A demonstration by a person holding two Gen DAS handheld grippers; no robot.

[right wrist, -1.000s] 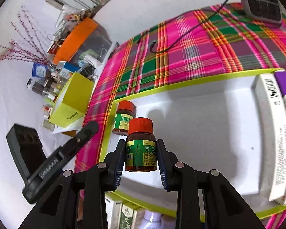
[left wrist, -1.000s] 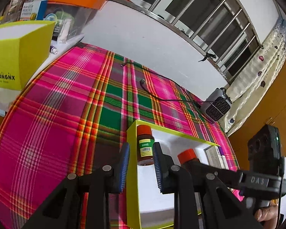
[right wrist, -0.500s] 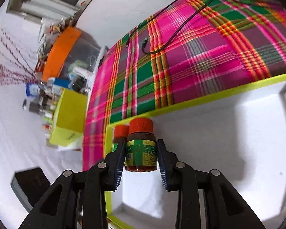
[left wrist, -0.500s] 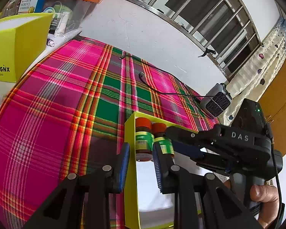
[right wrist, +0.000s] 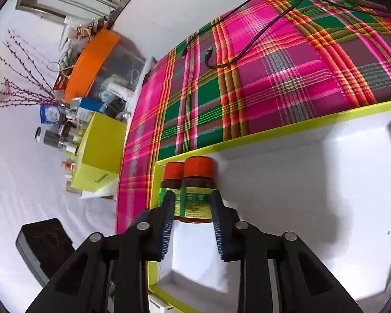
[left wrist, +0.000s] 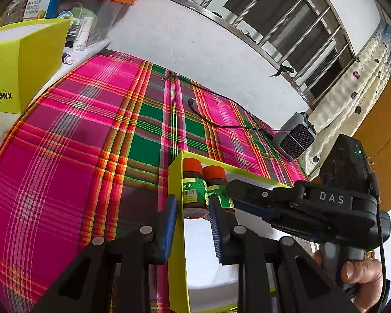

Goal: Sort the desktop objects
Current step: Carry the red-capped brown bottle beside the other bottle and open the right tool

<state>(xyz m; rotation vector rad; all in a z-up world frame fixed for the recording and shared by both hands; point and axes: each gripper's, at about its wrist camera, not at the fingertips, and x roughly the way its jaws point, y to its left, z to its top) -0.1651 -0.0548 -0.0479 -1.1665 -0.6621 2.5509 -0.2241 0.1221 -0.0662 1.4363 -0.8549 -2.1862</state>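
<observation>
Our right gripper (right wrist: 192, 212) has its blue pads on either side of a brown bottle (right wrist: 196, 198) with a red cap; the pads look slightly parted from the label, so we cannot tell whether they grip it. The bottle stands upright in the far left corner of the white tray (right wrist: 299, 208) with the lime-yellow rim, touching a second red-capped bottle (right wrist: 170, 182) at its 9 o'clock.

Our left gripper (left wrist: 193, 217) hangs with its jaws apart and holds nothing; one pad is outside the tray's rim (left wrist: 175, 182), the other inside. Both bottles (left wrist: 193, 190) (left wrist: 216, 182) stand just beyond it at 12 o'clock.

The tray sits on a pink and green plaid cloth (left wrist: 91, 130). A black cable (left wrist: 221, 122) runs toward a small grey heater (left wrist: 295, 138) at 2 o'clock. A yellow box (left wrist: 20, 65) stands at 10 o'clock.
</observation>
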